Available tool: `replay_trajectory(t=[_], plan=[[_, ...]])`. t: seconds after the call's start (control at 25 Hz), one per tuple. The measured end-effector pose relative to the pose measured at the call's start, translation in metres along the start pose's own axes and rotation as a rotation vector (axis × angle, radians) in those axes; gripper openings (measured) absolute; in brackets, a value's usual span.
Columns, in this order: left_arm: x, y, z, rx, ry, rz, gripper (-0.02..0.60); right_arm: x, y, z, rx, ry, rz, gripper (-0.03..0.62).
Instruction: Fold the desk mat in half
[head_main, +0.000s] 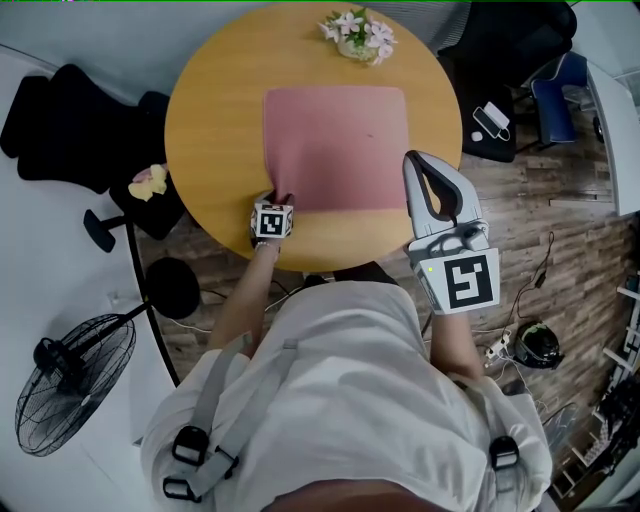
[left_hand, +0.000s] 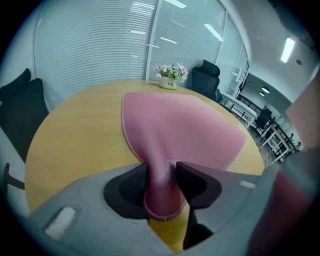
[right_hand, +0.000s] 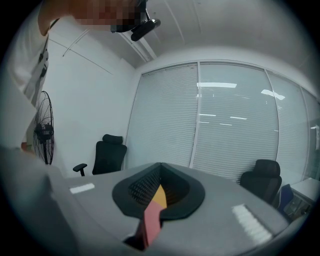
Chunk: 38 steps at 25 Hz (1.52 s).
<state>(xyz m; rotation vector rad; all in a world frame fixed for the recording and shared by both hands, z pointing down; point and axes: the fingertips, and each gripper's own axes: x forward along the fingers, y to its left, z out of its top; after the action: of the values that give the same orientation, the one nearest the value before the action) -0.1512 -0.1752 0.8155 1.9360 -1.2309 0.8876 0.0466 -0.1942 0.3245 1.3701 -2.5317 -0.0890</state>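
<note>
A pink desk mat (head_main: 335, 145) lies flat on the round wooden table (head_main: 215, 110), except at its near left corner. That corner is bunched up and lifted between the pads of my left gripper (head_main: 279, 197), which is shut on it. In the left gripper view the mat (left_hand: 185, 125) spreads away from the gripper (left_hand: 160, 172), and its rolled edge pokes out behind the pads. My right gripper (head_main: 415, 157) is held above the mat's near right edge. It (right_hand: 160, 165) points level across the room, tips together and holding nothing. A strip of mat (right_hand: 151, 220) shows behind its tips.
A small pot of flowers (head_main: 358, 35) stands at the table's far edge, beyond the mat. Black office chairs (head_main: 80, 130) stand left of the table and a floor fan (head_main: 75, 380) at the near left. Bags and cables lie on the wooden floor at the right.
</note>
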Motion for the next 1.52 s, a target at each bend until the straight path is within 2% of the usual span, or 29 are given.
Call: replay_trajectory(t=[0.08,0.32,0.52,0.8,0.92,1.24,1.4,1.52], plan=[[0.001,-0.005,0.000,-0.010,0.014,-0.033,0.137,0.000,-0.001,-0.002,0.002,0.014,-0.007,0.003],[-0.010,-0.014,0.012,-0.042,-0.024,-0.076,0.081,-0.002,-0.006,0.008,0.002,-0.030,-0.026,0.003],[-0.018,-0.020,0.020,-0.040,-0.062,-0.106,0.068,-0.004,-0.004,0.001,0.015,-0.015,-0.017,0.003],[-0.026,-0.031,0.031,-0.024,-0.089,-0.121,0.051,-0.007,-0.007,0.009,0.001,-0.075,-0.020,0.003],[-0.030,-0.037,0.040,-0.011,-0.108,-0.134,0.046,-0.007,-0.008,0.003,0.006,-0.043,-0.022,0.003],[-0.038,-0.058,0.068,0.061,-0.158,-0.177,0.044,-0.006,-0.009,0.001,0.007,-0.043,-0.016,0.003],[-0.039,-0.063,0.074,0.072,-0.168,-0.195,0.044,-0.005,-0.009,0.007,0.012,-0.083,-0.017,0.003],[-0.040,-0.070,0.081,0.089,-0.180,-0.212,0.044,-0.004,-0.011,0.002,0.010,-0.042,-0.021,0.003]])
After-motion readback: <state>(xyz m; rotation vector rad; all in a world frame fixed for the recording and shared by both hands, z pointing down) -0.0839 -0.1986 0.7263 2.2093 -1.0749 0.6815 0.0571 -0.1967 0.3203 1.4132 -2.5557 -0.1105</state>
